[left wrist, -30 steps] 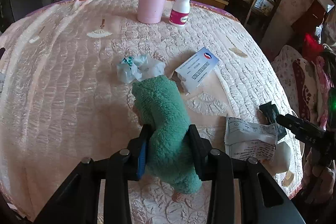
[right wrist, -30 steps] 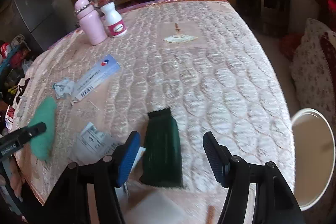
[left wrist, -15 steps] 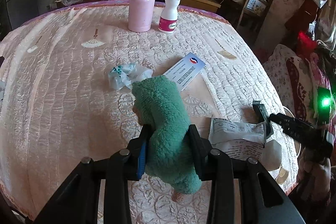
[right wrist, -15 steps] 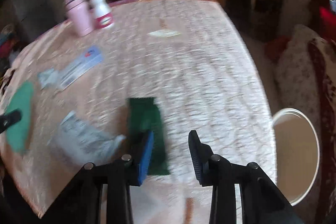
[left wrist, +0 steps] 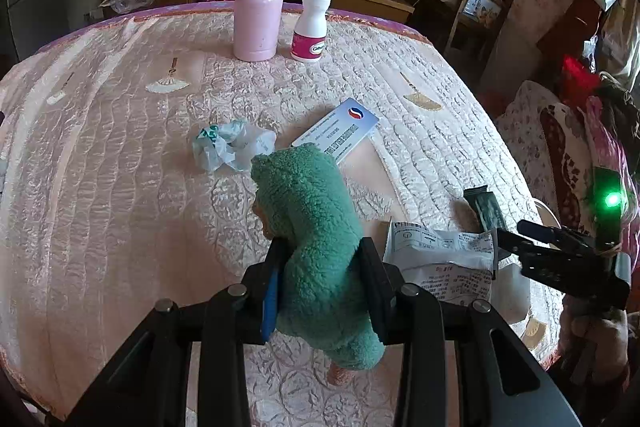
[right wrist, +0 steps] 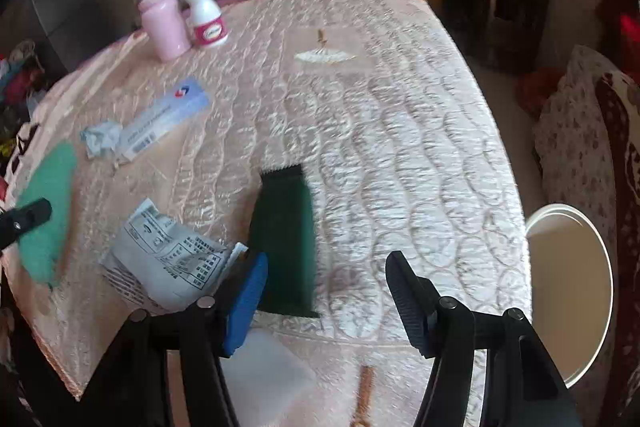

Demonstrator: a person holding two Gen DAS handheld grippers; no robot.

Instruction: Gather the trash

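My left gripper point(left wrist: 322, 279) is shut on a green fleece plush toy point(left wrist: 316, 227) held over the pink quilted table point(left wrist: 120, 167). The jaws of my right gripper point(right wrist: 326, 283) are opening. A dark green wrapper point(right wrist: 286, 235) lies flat on the cloth just ahead of them, close to the blue left pad, and neither pad presses on it. A white printed wrapper point(right wrist: 168, 259) lies crumpled to its left. A crumpled clear plastic scrap point(left wrist: 232, 147) and a white-and-blue card point(left wrist: 340, 135) lie mid-table. The right gripper point(left wrist: 516, 235) also shows at the table's right edge.
A pink bottle point(left wrist: 258, 15) and a white pill bottle point(left wrist: 312, 29) stand at the far edge. A white round bin point(right wrist: 568, 291) sits on the floor beyond the table's right side. A patterned cushion point(right wrist: 580, 147), a wooden chair and cluttered shelves surround the table.
The right jaws narrowed half a second ago and now stand wide again; the dark green wrapper still lies on the cloth. The left gripper keeps the plush toy.
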